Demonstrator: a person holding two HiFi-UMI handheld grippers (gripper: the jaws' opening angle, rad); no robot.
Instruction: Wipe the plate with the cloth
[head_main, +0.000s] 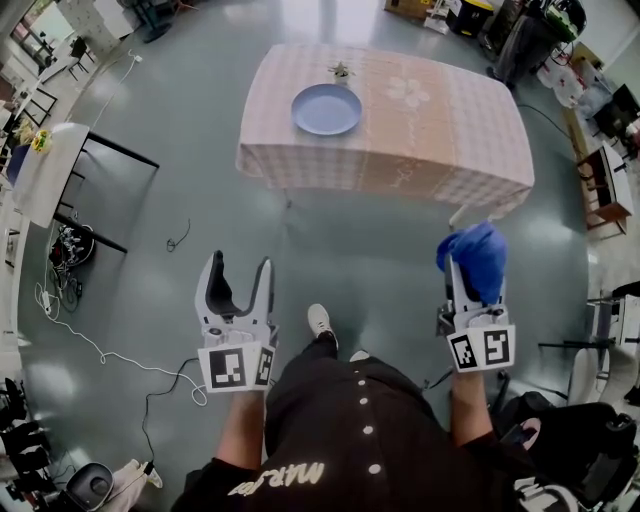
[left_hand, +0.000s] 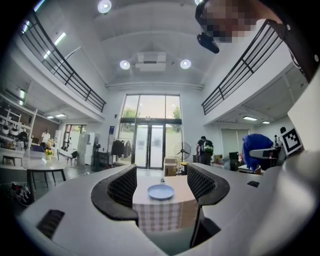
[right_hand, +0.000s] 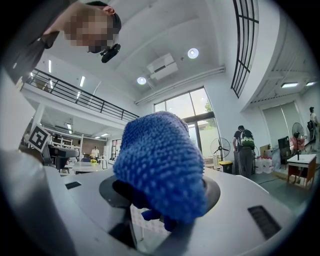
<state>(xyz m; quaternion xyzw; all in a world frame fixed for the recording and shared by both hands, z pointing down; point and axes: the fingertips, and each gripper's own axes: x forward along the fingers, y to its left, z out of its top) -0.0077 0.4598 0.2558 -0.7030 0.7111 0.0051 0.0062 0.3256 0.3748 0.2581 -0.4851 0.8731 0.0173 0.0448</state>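
Note:
A pale blue plate (head_main: 327, 108) lies on a table with a pink checked tablecloth (head_main: 400, 140), far ahead of me across the floor. The plate (left_hand: 160, 191) shows small between the jaws in the left gripper view. My left gripper (head_main: 238, 280) is open and holds nothing. My right gripper (head_main: 472, 270) is shut on a bunched blue cloth (head_main: 476, 257). That cloth (right_hand: 160, 165) fills the middle of the right gripper view and hides the jaws. Both grippers hang over the floor, well short of the table.
A small ornament (head_main: 340, 71) stands on the table just behind the plate. Cables (head_main: 110, 350) trail over the grey floor at left. A white table (head_main: 45, 165) stands far left, and chairs and boxes (head_main: 600, 180) crowd the right side. A person (left_hand: 204, 150) stands in the distance.

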